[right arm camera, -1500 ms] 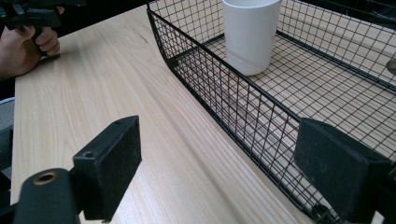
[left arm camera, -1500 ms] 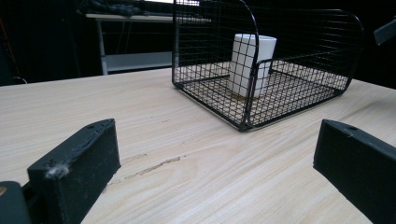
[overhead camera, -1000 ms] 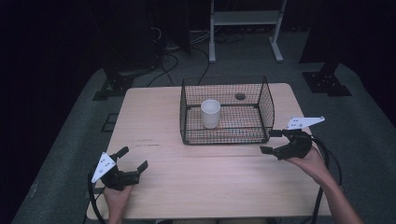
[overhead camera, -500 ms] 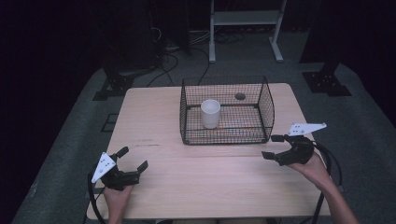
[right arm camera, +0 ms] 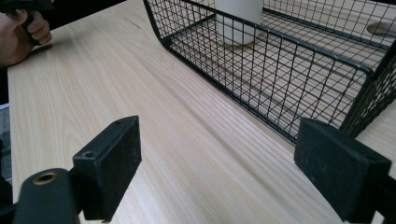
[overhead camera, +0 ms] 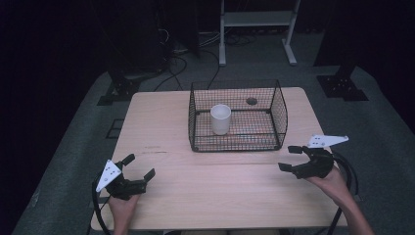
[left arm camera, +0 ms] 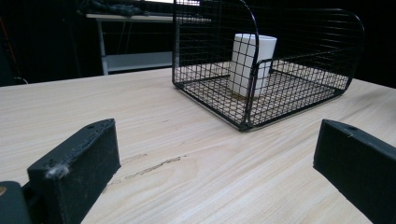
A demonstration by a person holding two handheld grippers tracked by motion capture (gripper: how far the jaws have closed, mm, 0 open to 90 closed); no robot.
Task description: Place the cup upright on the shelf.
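Grippers sit low near our edge of the wooden table [overhead camera: 161, 127], one in each hand, and neither holds anything. We keep the left gripper [overhead camera: 139, 169] at the near left corner with its jaws spread wide, and the right gripper [overhead camera: 289, 157] just off the front right corner of the wire basket [overhead camera: 235, 143], its jaws likewise parted with nothing between them. In the right gripper view that corner of the basket lies just beyond our jaws, apart from them.

We count one wire basket, standing in the far middle of the table, and one white cup [overhead camera: 220, 119] upright on its mesh floor, toward the left side and clear of the walls. From the left gripper view the cup [left arm camera: 253, 63] shows through the mesh, well apart from our jaws.

We judge the spread jaws and low hands to be a ready stance: the right gripper is the nearer to the basket, while the left rests back, out of the way. A round hole [overhead camera: 251, 101] marks the tabletop behind the basket.
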